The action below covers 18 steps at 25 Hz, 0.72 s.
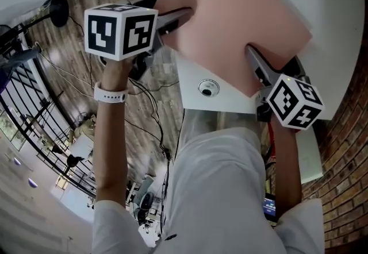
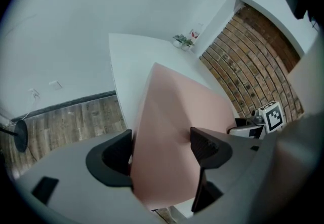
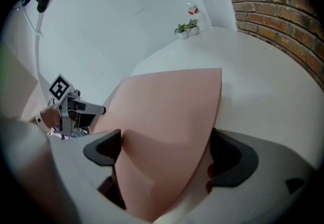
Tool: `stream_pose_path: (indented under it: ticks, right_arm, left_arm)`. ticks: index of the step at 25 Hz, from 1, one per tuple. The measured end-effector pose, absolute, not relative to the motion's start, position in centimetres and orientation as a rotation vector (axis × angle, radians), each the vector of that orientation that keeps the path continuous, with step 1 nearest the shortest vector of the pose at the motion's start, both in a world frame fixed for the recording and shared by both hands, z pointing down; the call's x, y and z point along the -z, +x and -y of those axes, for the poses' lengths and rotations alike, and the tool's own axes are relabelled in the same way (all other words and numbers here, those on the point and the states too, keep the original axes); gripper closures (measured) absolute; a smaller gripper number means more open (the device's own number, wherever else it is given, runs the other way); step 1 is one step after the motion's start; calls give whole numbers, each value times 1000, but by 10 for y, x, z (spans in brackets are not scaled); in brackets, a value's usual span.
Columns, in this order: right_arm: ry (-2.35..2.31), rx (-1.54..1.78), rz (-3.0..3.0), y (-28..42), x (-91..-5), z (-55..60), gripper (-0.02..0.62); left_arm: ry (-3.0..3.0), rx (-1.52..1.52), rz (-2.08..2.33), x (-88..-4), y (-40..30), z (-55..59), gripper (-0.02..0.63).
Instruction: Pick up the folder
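Evidently for a two-handed lift: pink folder [image 1: 230, 11] overhanging near edge of white bench [image 1: 333, 0], its near corners slanting between wide-open, unclamped jaws of left gripper [image 2: 158, 149] and right gripper [image 3: 167, 152].

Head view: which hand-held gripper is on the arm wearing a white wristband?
The left hand-held gripper, at the picture's left: the white wristband shows just below its marker cube. No band shows below the right hand-held gripper.
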State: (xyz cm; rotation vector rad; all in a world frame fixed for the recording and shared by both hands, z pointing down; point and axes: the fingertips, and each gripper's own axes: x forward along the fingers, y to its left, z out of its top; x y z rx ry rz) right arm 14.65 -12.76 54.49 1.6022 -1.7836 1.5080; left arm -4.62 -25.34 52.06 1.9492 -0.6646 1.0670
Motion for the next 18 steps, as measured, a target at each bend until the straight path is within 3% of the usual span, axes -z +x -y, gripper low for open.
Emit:
stream_pose_path:
  ticks: [18]
  right_arm:
    - [1584, -1305, 1915, 160, -488, 119, 51]
  left_arm:
    - [1992, -924, 774, -465, -48, 218, 238]
